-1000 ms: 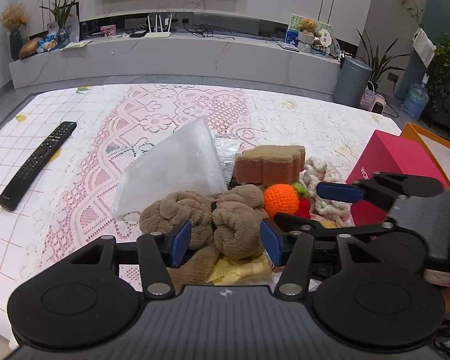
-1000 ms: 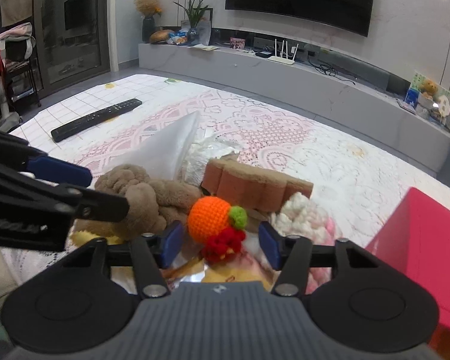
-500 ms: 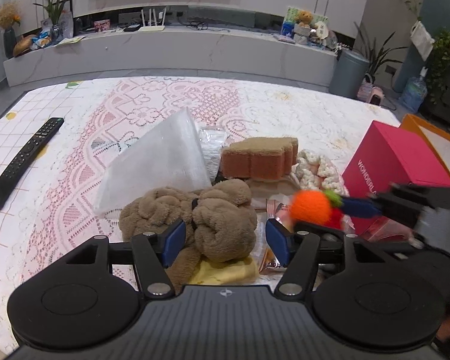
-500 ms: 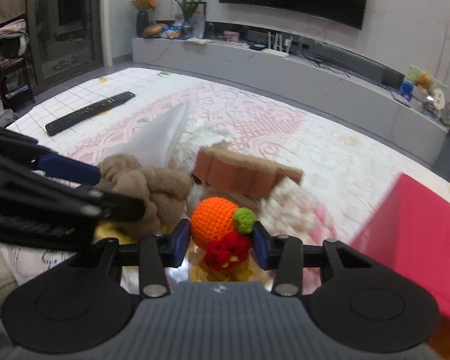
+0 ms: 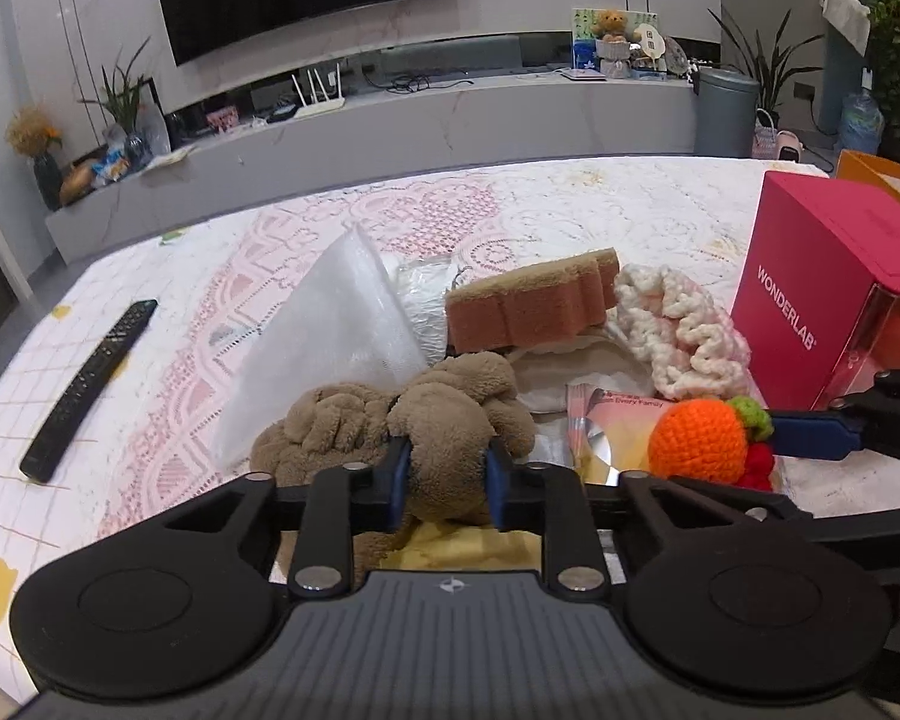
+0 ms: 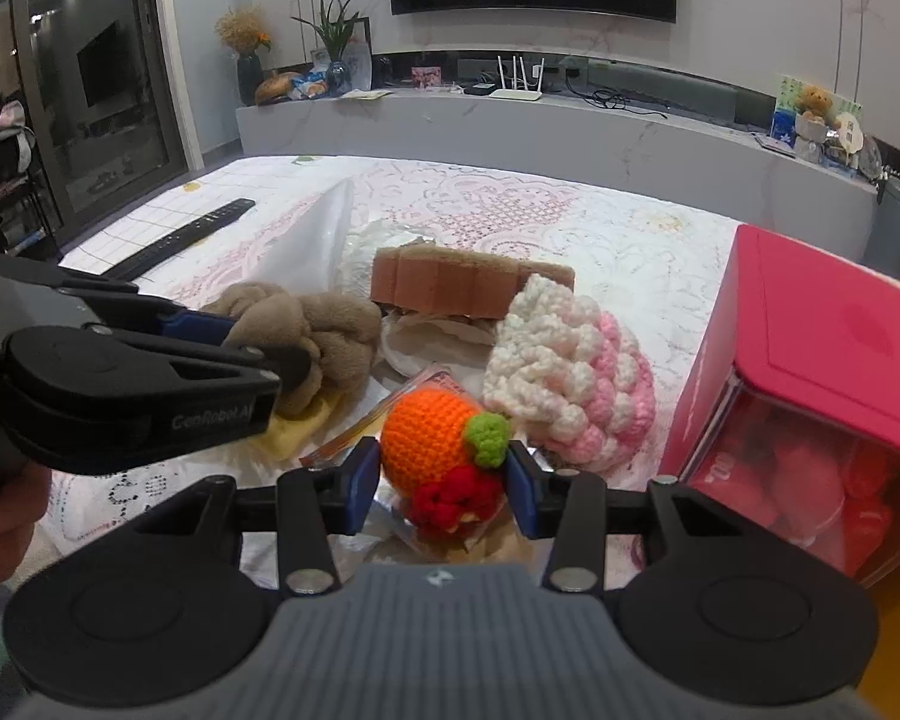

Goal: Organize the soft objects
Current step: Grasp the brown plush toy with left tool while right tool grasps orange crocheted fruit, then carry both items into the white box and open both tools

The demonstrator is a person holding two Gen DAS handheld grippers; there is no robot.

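Closing just now, left gripper [image 5: 444, 480] clenches the brown plush [image 5: 444, 420]; right gripper [image 6: 444, 483] grasps the crochet orange [image 6: 432, 441], sponge [image 6: 462, 291] at 12 o'clock.

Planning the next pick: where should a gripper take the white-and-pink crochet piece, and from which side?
Take the crochet piece across its raised ruffled top, coming from above on the near side. It lies as a soft mound that should squash between the pads. The sponge sits close behind it, the pink box crowds its right, and the right gripper, shut on the crochet orange, is close in front.
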